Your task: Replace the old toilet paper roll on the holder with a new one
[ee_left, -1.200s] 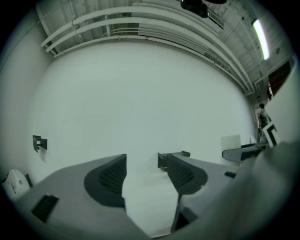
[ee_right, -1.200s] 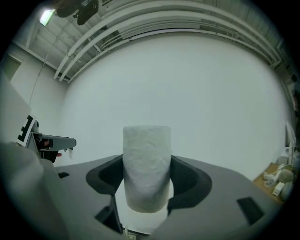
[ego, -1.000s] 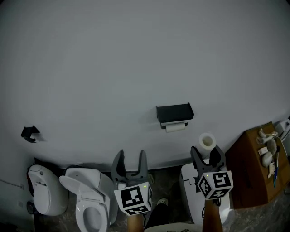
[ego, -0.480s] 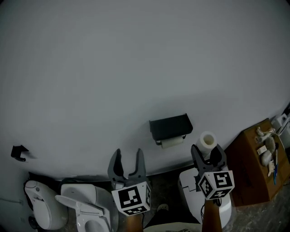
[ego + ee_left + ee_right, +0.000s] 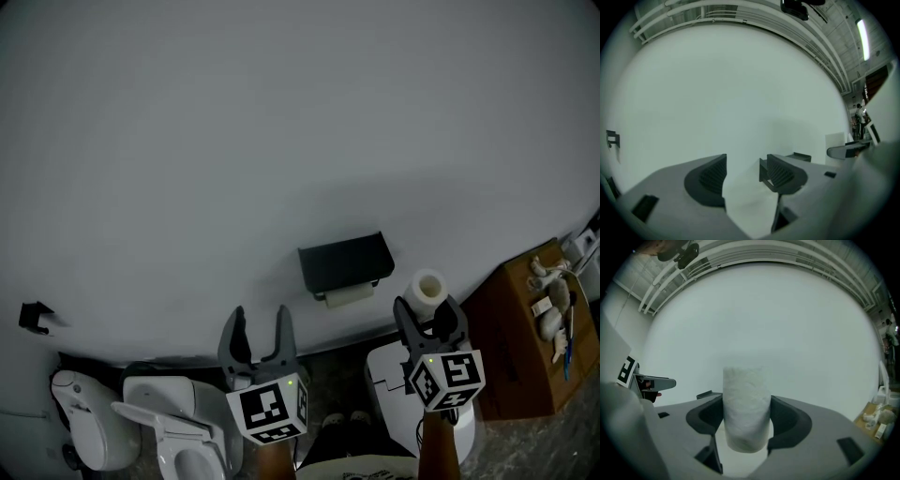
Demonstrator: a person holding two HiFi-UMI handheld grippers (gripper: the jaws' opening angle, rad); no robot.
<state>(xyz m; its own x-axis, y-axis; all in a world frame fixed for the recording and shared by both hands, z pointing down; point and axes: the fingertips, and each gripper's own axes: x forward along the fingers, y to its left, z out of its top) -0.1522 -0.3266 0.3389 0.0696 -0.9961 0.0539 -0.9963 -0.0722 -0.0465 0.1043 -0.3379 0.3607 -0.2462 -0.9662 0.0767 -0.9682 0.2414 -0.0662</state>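
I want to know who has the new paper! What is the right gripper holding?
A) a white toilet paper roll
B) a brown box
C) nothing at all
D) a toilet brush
A: the right gripper is closed on the white toilet paper roll, which stands upright between its jaws, while the left gripper is open with only bare wall showing between its jaws.

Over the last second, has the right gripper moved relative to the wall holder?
Yes. The right gripper, shut on the new roll, has risen toward the holder: the roll's top was below it, and is now level with its underside.
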